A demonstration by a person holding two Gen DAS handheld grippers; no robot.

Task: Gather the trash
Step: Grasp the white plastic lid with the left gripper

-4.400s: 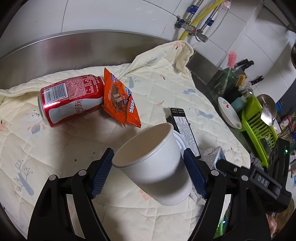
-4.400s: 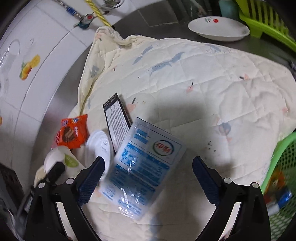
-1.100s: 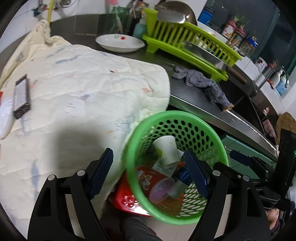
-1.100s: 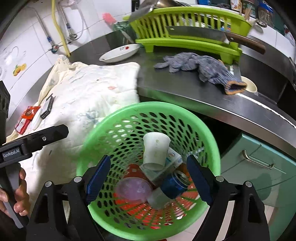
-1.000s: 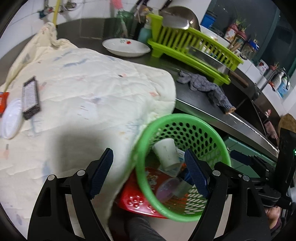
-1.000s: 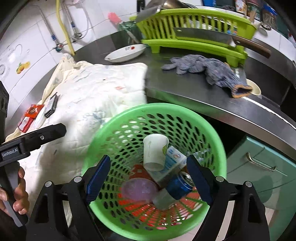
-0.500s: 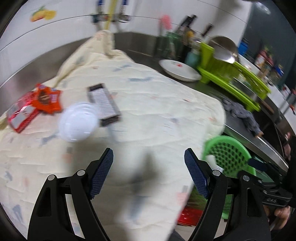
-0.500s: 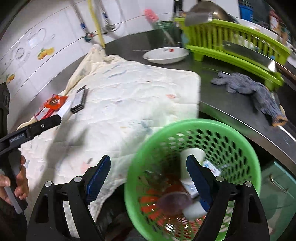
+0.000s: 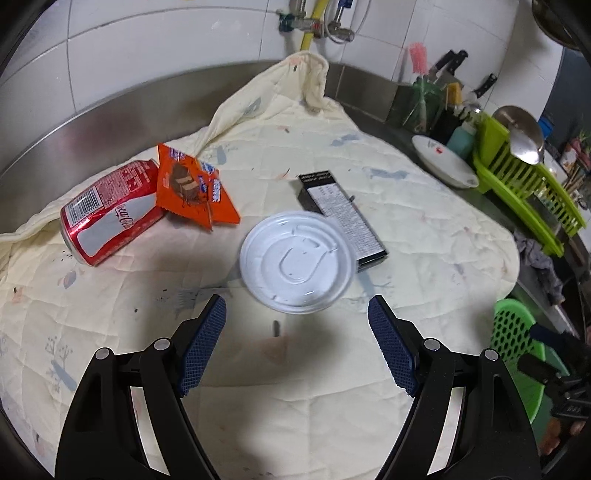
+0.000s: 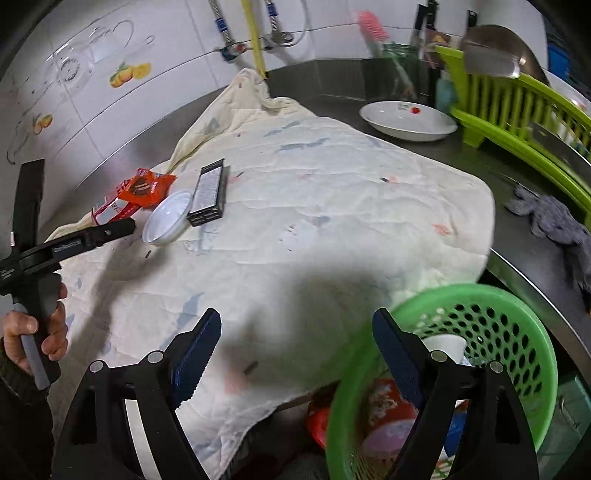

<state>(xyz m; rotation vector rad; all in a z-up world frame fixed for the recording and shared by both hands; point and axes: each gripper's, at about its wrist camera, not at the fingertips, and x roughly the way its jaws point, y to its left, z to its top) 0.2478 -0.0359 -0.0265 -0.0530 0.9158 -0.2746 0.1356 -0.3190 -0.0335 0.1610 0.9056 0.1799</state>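
Round white plastic lid [image 9: 296, 261] lies mid-frame on your cream quilted cloth [image 9: 424, 229], over the steel counter [image 10: 436, 155]; white tiled wall [image 9: 147, 48] behind. Your left gripper [image 9: 296, 350] and right gripper [image 10: 296, 350]: jaws wide, empty.

Pretty standard kitchen corner: white tiled wall [image 9: 147, 55] with fruit decals [image 10: 129, 74], pipes and a yellow hose [image 9: 308, 26] running down it. Stainless steel counter [image 10: 424, 155] with a raised back edge, lime dish rack [image 9: 524, 181] off right, teal cabinet front [image 10: 570, 413] below. Lighting's kinda dim, soft shadows.
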